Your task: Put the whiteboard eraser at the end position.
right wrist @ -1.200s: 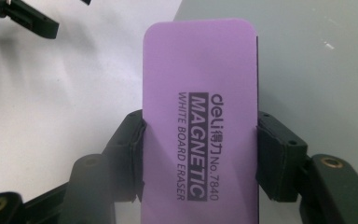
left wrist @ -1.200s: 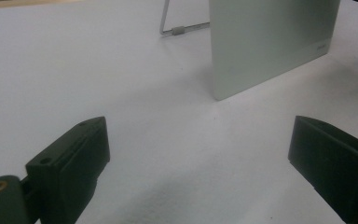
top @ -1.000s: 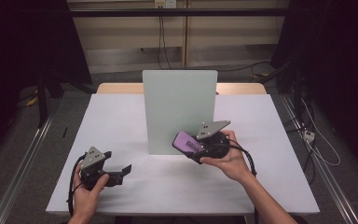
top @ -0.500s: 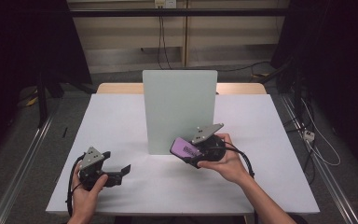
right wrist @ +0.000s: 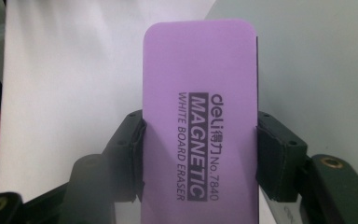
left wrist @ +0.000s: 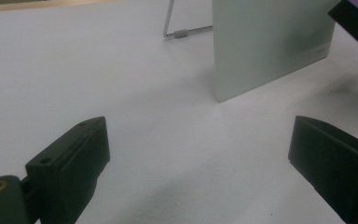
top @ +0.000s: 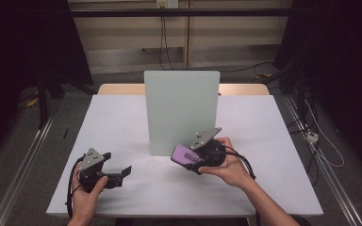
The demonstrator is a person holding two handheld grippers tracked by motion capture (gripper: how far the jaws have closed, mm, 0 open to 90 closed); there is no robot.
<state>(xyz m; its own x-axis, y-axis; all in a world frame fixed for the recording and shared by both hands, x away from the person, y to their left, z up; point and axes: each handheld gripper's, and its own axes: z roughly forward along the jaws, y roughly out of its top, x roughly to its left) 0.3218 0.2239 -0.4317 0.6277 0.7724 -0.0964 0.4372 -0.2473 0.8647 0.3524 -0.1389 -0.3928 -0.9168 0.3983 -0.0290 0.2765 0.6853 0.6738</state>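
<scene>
Eraser gripped, board not yet wiped.
Your right tongs [top: 183,155] clamp the purple eraser [right wrist: 199,116] just before the board [top: 181,110]; left tongs [left wrist: 205,158] rest wide, empty.

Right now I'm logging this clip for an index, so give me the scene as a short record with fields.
setting: white table with a pale upright board standing on it
held item: purple whiteboard eraser, printed "MAGNETIC WHITE BOARD ERASER"
right gripper: shut on the eraser, held just in front of the board's lower right part
left gripper: open, nothing between its jaws, low over the table at the near left
board support: thin wire stand behind it
</scene>
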